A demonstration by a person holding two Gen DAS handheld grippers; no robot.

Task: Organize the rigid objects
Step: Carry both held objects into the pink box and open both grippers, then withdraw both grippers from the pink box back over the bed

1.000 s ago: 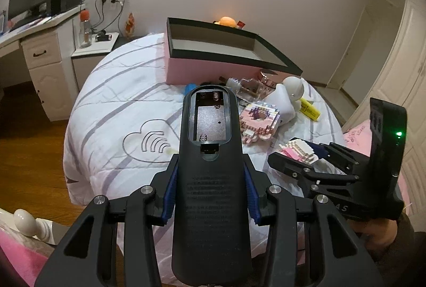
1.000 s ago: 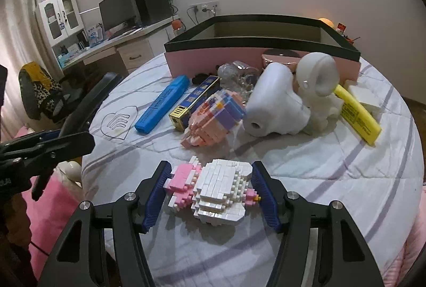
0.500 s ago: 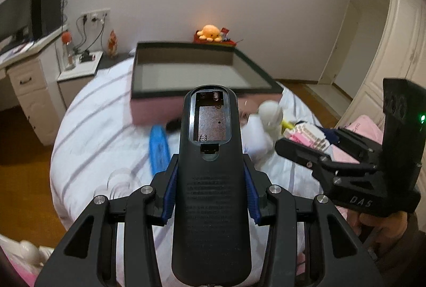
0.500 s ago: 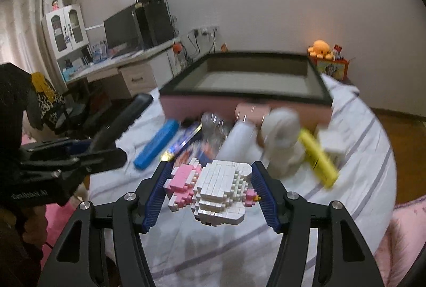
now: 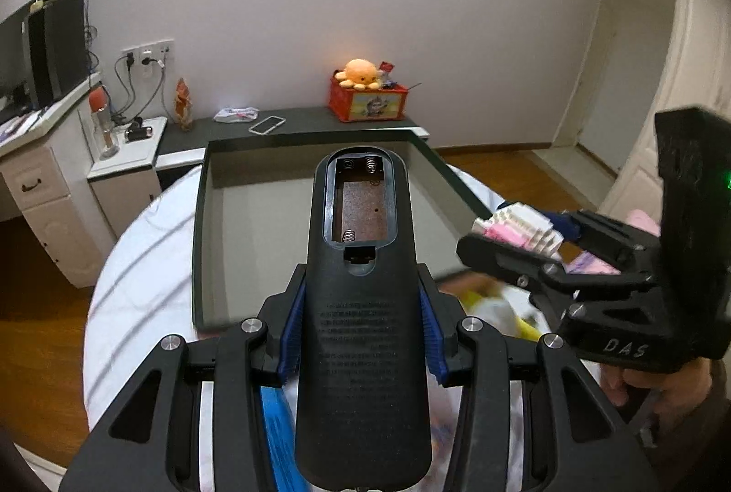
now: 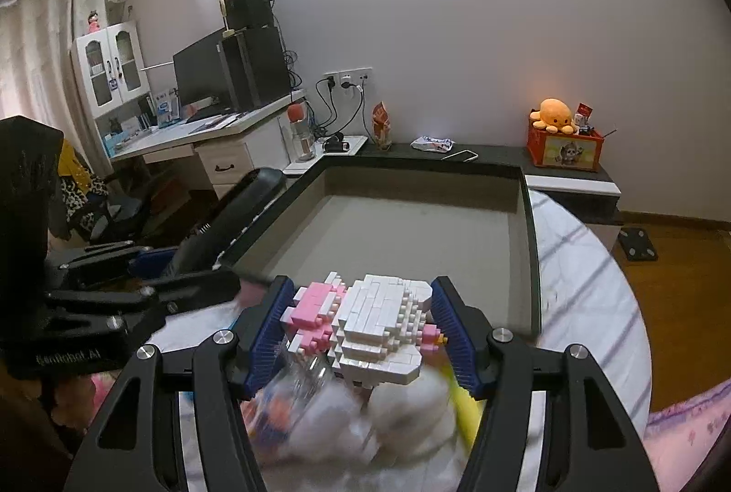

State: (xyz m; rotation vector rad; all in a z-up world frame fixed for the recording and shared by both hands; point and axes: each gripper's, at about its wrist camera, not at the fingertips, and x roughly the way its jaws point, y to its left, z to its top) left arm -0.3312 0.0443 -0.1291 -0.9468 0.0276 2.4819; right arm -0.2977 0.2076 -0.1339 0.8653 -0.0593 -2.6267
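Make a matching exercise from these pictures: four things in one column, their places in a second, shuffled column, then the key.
Things
1. remote
2. brick model
3. plush octopus
4. phone

Places
A. on the red box
B. clamped in the left gripper
C. lying on the dark ledge by the wall
D. clamped in the right gripper

Pairs: 1-B, 2-D, 3-A, 4-C
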